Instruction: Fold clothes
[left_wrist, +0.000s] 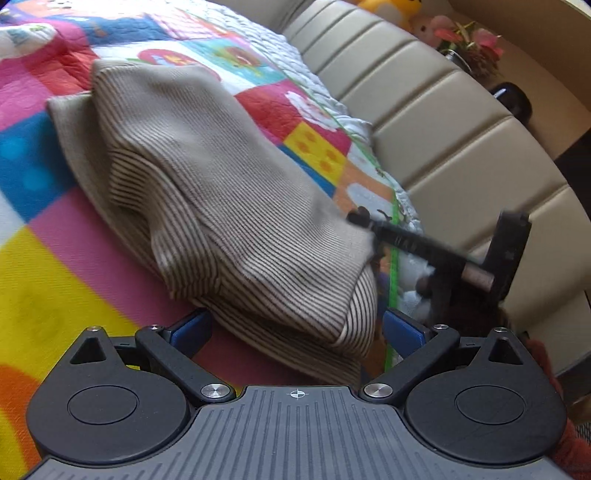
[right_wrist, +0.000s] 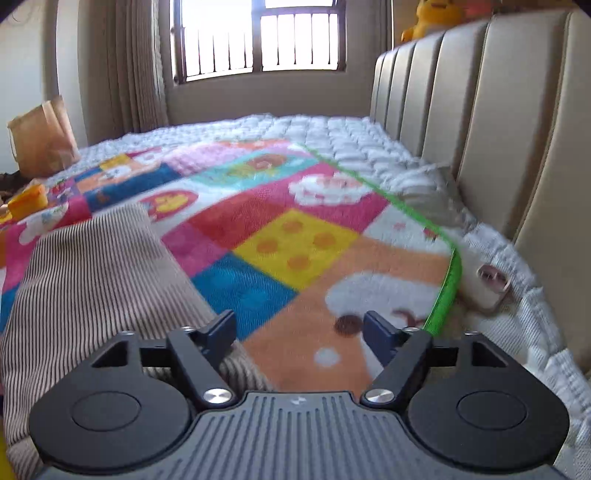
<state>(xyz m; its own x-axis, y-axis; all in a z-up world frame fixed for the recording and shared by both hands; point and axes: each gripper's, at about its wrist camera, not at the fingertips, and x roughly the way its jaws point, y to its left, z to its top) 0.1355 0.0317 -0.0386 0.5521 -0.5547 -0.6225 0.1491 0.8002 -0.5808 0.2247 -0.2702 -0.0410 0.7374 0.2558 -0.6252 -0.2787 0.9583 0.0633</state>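
**Striped garment folded on the quilt**

The striped garment (left_wrist: 229, 206) lies bunched on the colourful quilt (right_wrist: 295, 240) covering the bed. Left gripper (left_wrist: 297, 328) and right gripper (right_wrist: 299, 328) both have jaws apart, holding nothing.

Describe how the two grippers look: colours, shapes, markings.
Both look alike. The left gripper and right gripper have blue fingers on black link arms with silver screws, two round black discs, and a grey ribbed body with a small white mark.
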